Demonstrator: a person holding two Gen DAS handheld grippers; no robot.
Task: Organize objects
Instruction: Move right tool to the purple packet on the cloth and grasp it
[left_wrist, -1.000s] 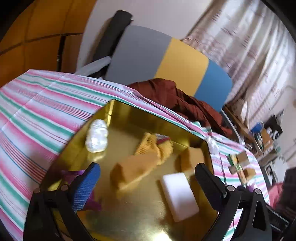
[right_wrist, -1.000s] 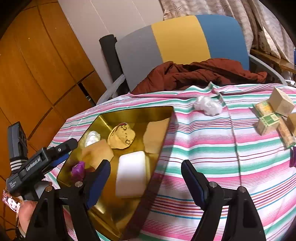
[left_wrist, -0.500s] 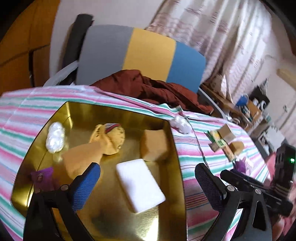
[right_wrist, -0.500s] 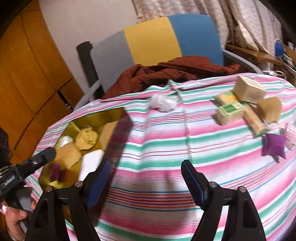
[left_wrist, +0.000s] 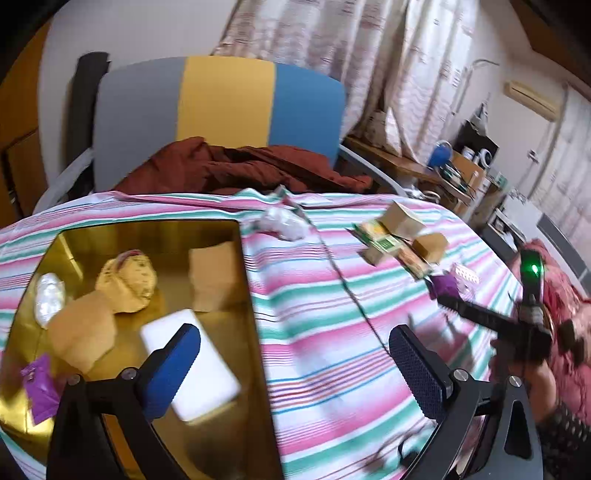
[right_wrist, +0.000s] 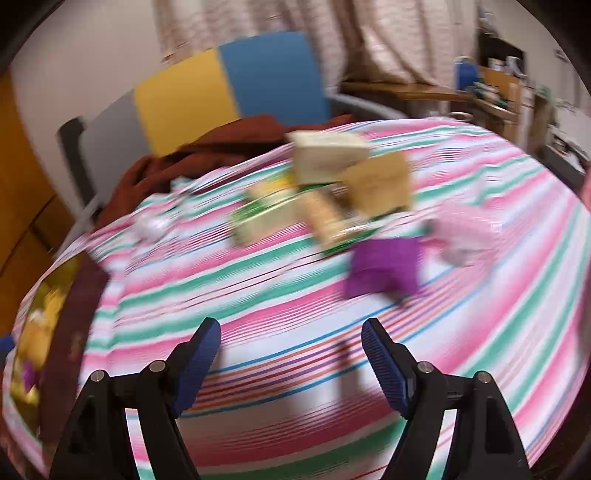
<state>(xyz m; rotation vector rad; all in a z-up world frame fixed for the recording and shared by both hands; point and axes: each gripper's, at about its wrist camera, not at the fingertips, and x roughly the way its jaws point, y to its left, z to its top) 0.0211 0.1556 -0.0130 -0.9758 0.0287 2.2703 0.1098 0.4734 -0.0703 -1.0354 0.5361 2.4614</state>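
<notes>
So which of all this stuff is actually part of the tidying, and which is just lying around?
Part of the job:
gold tray
white block in the tray
small boxes on the striped cloth
purple packet
white wad
right gripper, open and empty

Just lying about:
brown garment
striped chair
curtains

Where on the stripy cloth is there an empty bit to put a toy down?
The widest bare stretch of the striped cloth lies between the gold tray and the cluster of small boxes, running toward the open left claw. It is crowded inside the tray and around the boxes and the purple packet.
</notes>
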